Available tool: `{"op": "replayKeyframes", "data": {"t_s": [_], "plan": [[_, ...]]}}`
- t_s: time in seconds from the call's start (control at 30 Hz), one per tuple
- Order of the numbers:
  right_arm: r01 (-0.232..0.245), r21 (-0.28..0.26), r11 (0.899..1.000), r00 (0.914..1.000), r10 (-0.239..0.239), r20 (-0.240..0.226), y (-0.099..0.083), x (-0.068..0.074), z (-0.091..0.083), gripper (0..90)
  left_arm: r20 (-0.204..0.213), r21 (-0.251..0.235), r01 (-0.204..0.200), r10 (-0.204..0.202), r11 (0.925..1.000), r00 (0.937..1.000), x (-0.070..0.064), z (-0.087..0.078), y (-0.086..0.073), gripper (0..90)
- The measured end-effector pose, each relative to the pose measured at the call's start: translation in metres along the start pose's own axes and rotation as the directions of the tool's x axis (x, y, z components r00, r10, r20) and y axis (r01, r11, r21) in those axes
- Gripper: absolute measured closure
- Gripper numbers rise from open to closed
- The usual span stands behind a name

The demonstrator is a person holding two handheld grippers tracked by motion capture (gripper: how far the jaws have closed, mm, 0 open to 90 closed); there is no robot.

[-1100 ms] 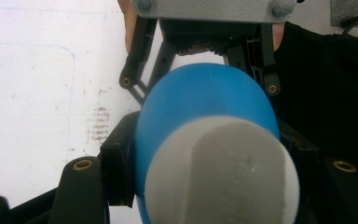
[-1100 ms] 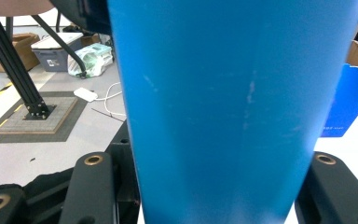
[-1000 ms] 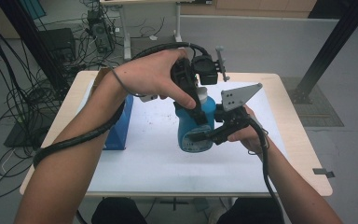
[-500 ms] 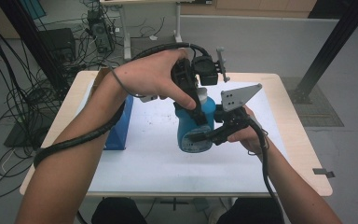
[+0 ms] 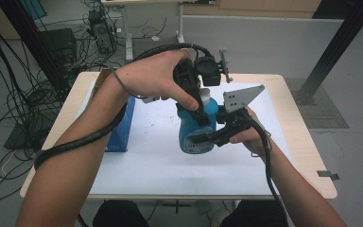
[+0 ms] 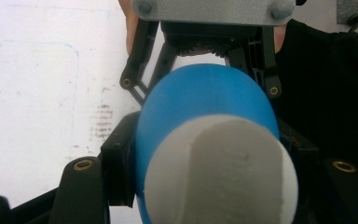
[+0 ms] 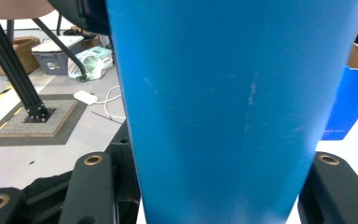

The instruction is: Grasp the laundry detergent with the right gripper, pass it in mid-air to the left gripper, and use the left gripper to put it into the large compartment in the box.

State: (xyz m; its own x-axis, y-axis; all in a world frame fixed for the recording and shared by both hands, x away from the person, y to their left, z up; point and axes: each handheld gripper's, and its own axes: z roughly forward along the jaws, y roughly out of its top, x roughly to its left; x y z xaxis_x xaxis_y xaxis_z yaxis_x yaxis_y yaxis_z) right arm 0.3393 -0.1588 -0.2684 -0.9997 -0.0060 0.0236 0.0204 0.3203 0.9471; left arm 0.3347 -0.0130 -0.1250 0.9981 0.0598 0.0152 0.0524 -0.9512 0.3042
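Observation:
A blue bottle (image 5: 194, 130) with a white cap (image 6: 219, 172) stands upright on the white mat (image 5: 160, 161) at the middle of the table. My left gripper (image 5: 194, 101) comes down from above, its jaws shut on the bottle's upper part just below the cap (image 6: 209, 158). My right gripper (image 5: 209, 137) reaches in from the right and is shut on the bottle's body. In the right gripper view that gripper (image 7: 214, 186) has the blue wall (image 7: 233, 107) pressed between both jaws. Its grey plate (image 5: 241, 98) sits just right of the bottle.
A blue box (image 5: 123, 124) stands on the mat's left side, partly behind the left forearm. The wooden table (image 5: 307, 156) shows bare at its right edge. Cables, a black frame post (image 5: 333, 45) and floor clutter surround the table.

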Motion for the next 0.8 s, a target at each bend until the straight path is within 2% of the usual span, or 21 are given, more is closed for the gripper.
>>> {"op": "replayKeyframes", "data": {"t_s": [0.4, 0.67, 0.73, 0.8], "plan": [[-0.024, -0.002, 1.000, 0.9997, 0.024, 0.008, -0.0040, -0.0003, 0.0025, 40.7, -0.003, 0.016, 0.007, -0.007, 0.9998, 1.0000, 0.0018, 0.0034, 0.0026, 37.8], [-0.043, 0.011, 0.999, 0.9986, 0.043, 0.030, -0.0057, -0.0008, 0.0030, 27.4, -0.015, 0.020, 0.013, -0.013, 0.9997, 0.9998, 0.0030, 0.0011, 0.0023, 37.8], [-0.053, 0.006, 0.999, 0.9977, 0.052, 0.043, -0.0064, -0.0010, 0.0031, 18.7, -0.018, 0.021, 0.014, -0.014, 0.9997, 0.9998, 0.0034, 0.0007, 0.0020, 37.8], [-0.063, 0.001, 0.998, 0.9967, 0.063, 0.052, -0.0068, -0.0014, 0.0026, 14.3, -0.017, 0.021, 0.019, -0.018, 0.9996, 0.9997, 0.0041, 0.0008, 0.0014, 37.8]]}}
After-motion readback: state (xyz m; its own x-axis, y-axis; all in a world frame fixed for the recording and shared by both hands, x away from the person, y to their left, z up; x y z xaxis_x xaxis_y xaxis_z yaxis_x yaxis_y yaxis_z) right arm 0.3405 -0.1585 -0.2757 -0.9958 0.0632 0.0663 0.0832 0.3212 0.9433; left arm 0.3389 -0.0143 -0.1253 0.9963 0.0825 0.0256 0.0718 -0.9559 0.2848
